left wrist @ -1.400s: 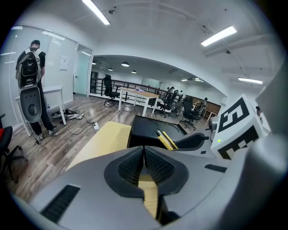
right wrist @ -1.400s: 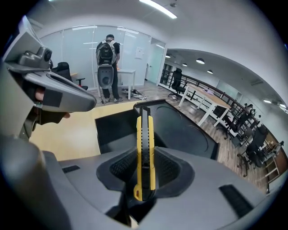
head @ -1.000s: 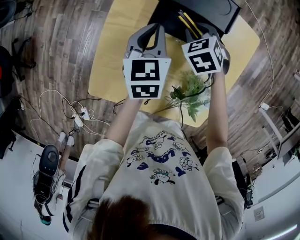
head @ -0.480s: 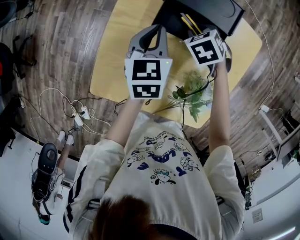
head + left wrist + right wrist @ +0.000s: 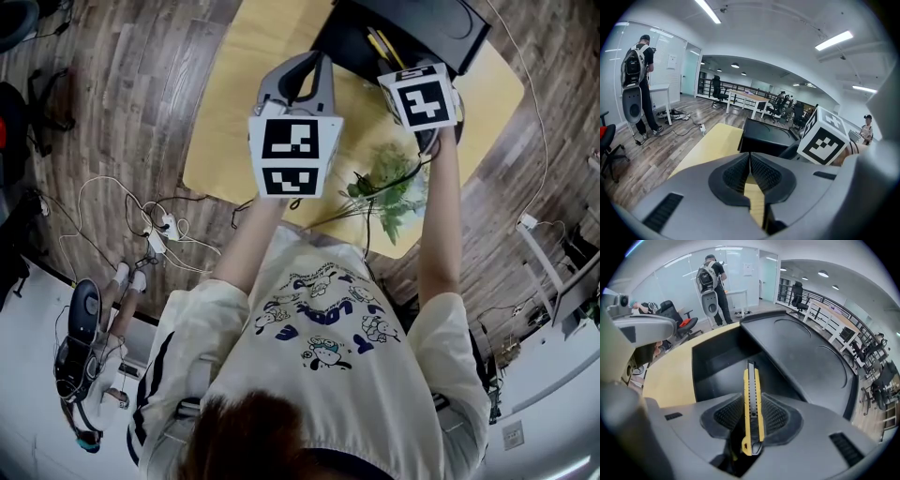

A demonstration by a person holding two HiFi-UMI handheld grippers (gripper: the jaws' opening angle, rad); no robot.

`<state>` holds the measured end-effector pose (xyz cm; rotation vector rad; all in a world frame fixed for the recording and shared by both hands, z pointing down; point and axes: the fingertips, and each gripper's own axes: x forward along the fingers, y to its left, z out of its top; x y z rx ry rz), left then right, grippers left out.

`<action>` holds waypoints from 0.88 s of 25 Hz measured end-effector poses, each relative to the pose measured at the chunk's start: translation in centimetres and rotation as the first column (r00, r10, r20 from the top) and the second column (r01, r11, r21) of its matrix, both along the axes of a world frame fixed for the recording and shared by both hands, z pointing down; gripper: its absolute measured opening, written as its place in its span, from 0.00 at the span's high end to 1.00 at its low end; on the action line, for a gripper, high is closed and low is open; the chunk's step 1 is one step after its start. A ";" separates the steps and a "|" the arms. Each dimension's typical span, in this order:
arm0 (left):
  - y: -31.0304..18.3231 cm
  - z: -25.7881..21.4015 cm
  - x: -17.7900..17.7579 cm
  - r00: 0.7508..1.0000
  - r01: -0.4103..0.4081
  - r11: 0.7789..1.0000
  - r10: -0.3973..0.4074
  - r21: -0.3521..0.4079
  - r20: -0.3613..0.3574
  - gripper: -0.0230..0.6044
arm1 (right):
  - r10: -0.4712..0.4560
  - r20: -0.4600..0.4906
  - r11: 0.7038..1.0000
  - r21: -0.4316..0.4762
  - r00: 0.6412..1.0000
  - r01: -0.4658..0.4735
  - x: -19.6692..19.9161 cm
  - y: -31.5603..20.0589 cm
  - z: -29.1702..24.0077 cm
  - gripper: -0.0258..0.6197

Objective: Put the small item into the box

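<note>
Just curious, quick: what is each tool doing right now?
Left tool: closed, empty.
Right tool: gripping the yellow knife, though its jaws have just been opening.

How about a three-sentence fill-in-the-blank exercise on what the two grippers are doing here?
1. Between the jaws of the right gripper stands a yellow-and-black ____.
2. That gripper hangs over an open ____ box.
3. The jaws of the left gripper are ____, with nothing between them.
Missing words: utility knife; black; shut.
Note: the right gripper's jaws have just been opening, with the utility knife between them.
</note>
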<state>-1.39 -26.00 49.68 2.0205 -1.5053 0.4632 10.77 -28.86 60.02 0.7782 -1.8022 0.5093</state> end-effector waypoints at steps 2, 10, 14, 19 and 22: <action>-0.3 -0.3 -0.1 1.000 0.002 1.000 -0.002 0.005 -0.003 0.93 | 0.022 0.042 1.000 0.019 0.999 -0.023 -0.4 -0.4 -0.7 0.74; 0.0 -3.4 0.6 1.000 -0.020 0.998 0.021 0.068 -0.010 0.93 | 0.182 0.205 0.957 0.190 0.962 -0.221 -0.7 -0.5 -7.6 0.76; 0.3 -6.2 1.0 0.999 -0.040 0.992 0.041 0.121 -0.008 0.93 | 0.257 0.303 0.914 0.233 0.918 -0.332 -0.8 0.9 -11.8 0.77; 0.7 -9.5 1.3 0.998 -0.058 0.982 0.061 0.179 -0.009 0.93 | 0.307 0.433 0.844 0.288 0.848 -0.452 -0.8 3.0 -17.4 0.82; 1.2 -11.3 1.6 0.997 -0.072 0.973 0.077 0.218 -0.012 0.93 | 0.342 0.506 0.787 0.306 0.792 -0.535 -0.4 4.3 -20.1 0.86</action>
